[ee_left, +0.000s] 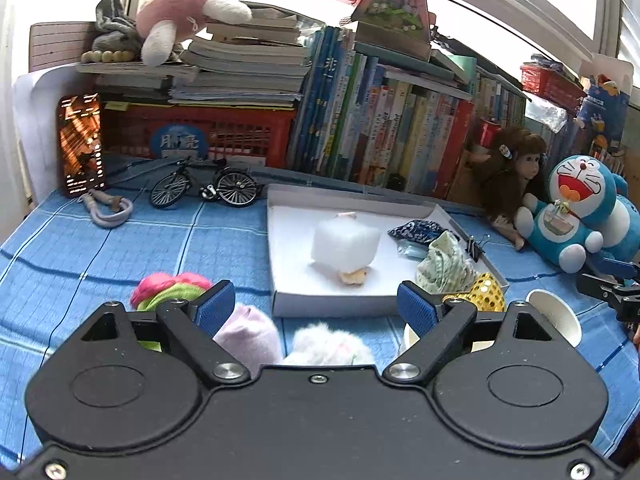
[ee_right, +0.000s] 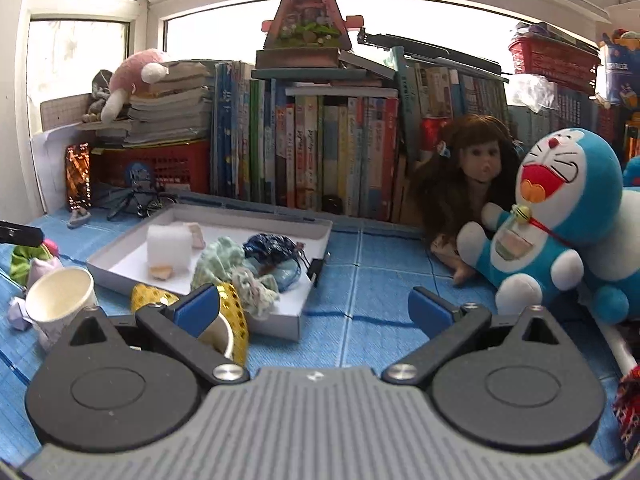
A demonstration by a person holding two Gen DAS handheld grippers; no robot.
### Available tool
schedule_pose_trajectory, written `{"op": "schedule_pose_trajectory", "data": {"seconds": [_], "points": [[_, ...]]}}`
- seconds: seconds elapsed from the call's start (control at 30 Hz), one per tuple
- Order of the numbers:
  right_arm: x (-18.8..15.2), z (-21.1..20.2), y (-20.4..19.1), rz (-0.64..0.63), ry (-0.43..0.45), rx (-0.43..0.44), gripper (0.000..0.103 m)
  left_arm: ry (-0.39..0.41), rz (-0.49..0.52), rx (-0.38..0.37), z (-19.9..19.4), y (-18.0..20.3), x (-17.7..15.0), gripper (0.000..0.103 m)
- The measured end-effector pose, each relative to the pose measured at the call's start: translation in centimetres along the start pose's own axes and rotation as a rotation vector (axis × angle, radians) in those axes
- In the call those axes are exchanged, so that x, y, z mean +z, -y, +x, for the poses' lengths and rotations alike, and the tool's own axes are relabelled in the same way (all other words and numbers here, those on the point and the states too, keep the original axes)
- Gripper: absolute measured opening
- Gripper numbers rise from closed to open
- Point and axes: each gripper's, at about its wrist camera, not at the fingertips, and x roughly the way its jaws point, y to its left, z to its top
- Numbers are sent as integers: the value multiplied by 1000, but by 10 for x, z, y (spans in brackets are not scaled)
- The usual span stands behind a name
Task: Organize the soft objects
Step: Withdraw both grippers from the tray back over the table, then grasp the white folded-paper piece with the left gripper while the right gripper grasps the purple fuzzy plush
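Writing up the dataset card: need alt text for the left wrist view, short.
The open left gripper hovers over a blue checked cloth, empty, with soft items just beneath: a lilac plush, a white fluffy piece and a pink-green bundle. Ahead lies a shallow white box holding a white foam cube and fabric pieces, with books behind.
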Motion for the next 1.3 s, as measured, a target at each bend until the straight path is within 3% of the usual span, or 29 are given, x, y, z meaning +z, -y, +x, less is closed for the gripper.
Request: {"op": "schedule_pose_trajectory", "data": {"seconds": [0.97,1.3], "points": [[-58,14,4,24,-74,-107,103,25,-41,168,-16,-24,-85,87],[-64,19,4,35,-96,-105,103,-23,-55,150,-15,-28,-96,69]]}}
